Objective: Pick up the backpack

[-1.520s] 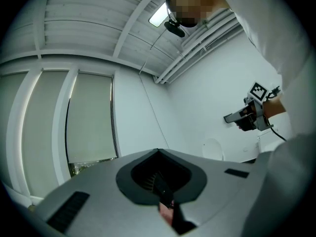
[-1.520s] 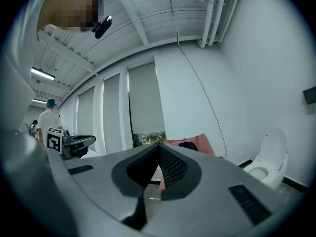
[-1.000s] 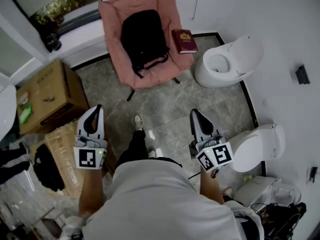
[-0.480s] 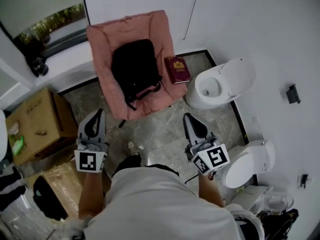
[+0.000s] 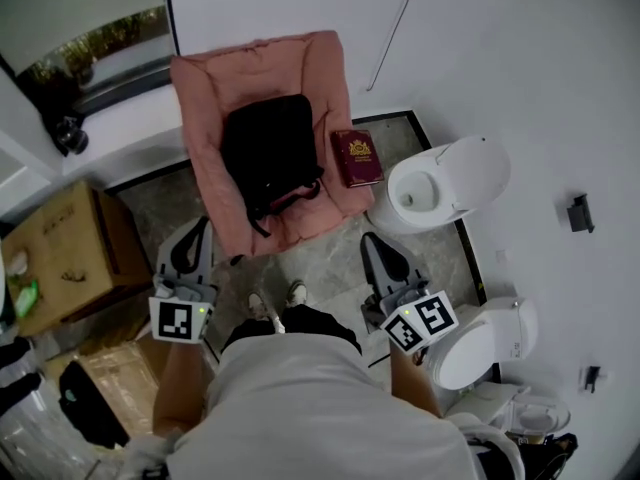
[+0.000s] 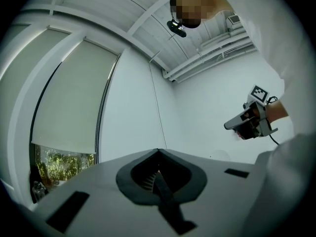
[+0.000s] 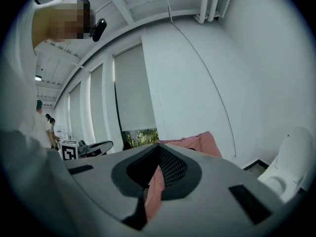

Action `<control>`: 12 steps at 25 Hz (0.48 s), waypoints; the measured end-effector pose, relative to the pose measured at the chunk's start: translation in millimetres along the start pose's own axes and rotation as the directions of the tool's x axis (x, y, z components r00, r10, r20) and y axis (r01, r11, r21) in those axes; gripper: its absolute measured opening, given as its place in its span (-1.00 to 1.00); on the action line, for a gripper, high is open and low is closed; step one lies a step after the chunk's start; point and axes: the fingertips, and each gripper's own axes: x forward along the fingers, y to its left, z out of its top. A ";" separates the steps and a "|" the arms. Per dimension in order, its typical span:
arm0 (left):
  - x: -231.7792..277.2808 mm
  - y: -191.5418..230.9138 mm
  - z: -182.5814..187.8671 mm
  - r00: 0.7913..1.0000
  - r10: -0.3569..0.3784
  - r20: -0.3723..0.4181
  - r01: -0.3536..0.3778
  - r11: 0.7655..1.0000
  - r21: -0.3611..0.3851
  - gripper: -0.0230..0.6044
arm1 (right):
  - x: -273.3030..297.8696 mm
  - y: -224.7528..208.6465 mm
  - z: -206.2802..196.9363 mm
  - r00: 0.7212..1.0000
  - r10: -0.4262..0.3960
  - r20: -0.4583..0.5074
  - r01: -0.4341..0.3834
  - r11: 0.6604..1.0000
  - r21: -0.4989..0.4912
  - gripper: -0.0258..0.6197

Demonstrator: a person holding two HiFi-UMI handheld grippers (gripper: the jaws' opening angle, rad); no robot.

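The black backpack point(image 5: 268, 153) lies on a pink cushioned chair point(image 5: 212, 118) against the white wall, its straps toward me. A dark red book point(image 5: 357, 158) rests on the seat at its right. My left gripper point(image 5: 192, 234) is held over the floor just short of the chair's front left corner, jaws together and empty. My right gripper point(image 5: 372, 248) hovers short of the chair's front right corner, shut with nothing in it. The left gripper point(image 6: 158, 151) view shows only wall and window. In the right gripper point(image 7: 159, 144) view the pink chair point(image 7: 197, 143) shows beyond the jaws.
A white toilet point(image 5: 440, 183) stands right of the chair, a second one point(image 5: 490, 333) beside my right arm. A cardboard box point(image 5: 60, 253) sits at the left, with another box point(image 5: 110, 383) and a black bag point(image 5: 85, 403) below it. A window sill point(image 5: 110, 93) runs at the back left.
The person has stepped forward: the chair with the backpack now lies closer to both grippers. Both grippers stay closed and empty.
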 end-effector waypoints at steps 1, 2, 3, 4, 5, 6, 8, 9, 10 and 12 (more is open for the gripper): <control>1.3 1.4 -0.7 1.000 0.004 -0.003 -0.004 1.000 0.003 -0.87 | 4.9 -1.6 1.1 1.000 0.007 -0.001 -0.007 1.000 -0.002 -0.85; 2.4 3.2 -1.7 1.000 0.010 -0.008 -0.010 1.000 0.004 -0.87 | 10.3 -2.9 2.1 1.000 0.017 -0.002 -0.017 1.000 -0.003 -0.85; 3.5 5.5 -3.1 1.000 0.019 -0.014 -0.019 1.000 0.005 -0.87 | 15.9 -4.2 2.7 1.000 0.029 -0.004 -0.029 1.000 -0.003 -0.85; 4.8 7.8 -4.4 0.999 0.031 -0.020 -0.030 1.000 0.006 -0.87 | 21.4 -5.6 2.6 0.999 0.043 -0.006 -0.043 0.999 -0.002 -0.85; 6.4 9.8 -5.1 0.999 0.043 -0.024 -0.043 0.999 0.010 -0.87 | 26.7 -7.7 1.9 0.998 0.058 -0.009 -0.058 0.998 -0.001 -0.85; 8.6 11.2 -5.0 0.998 0.056 -0.025 -0.055 0.998 0.018 -0.87 | 32.2 -10.8 0.9 0.997 0.075 -0.013 -0.075 0.997 0.002 -0.85; 15.6 13.5 -2.2 0.997 0.079 -0.023 -0.078 0.996 0.043 -0.87 | 44.7 -19.9 0.5 0.994 0.106 -0.015 -0.106 0.994 0.009 -0.85; 20.2 14.9 0.3 0.996 0.092 -0.018 -0.091 0.995 0.051 -0.87 | 52.2 -25.2 1.5 0.993 0.121 -0.012 -0.121 0.993 0.013 -0.85; 24.8 16.1 3.8 0.994 0.107 -0.010 -0.106 0.993 0.051 -0.87 | 59.9 -30.3 3.4 0.991 0.135 -0.010 -0.135 0.991 0.014 -0.85; 32.0 15.4 9.1 0.991 0.132 0.001 -0.132 0.990 0.050 -0.87 | 73.9 -40.4 8.9 0.987 0.162 -0.008 -0.162 0.987 -0.002 -0.85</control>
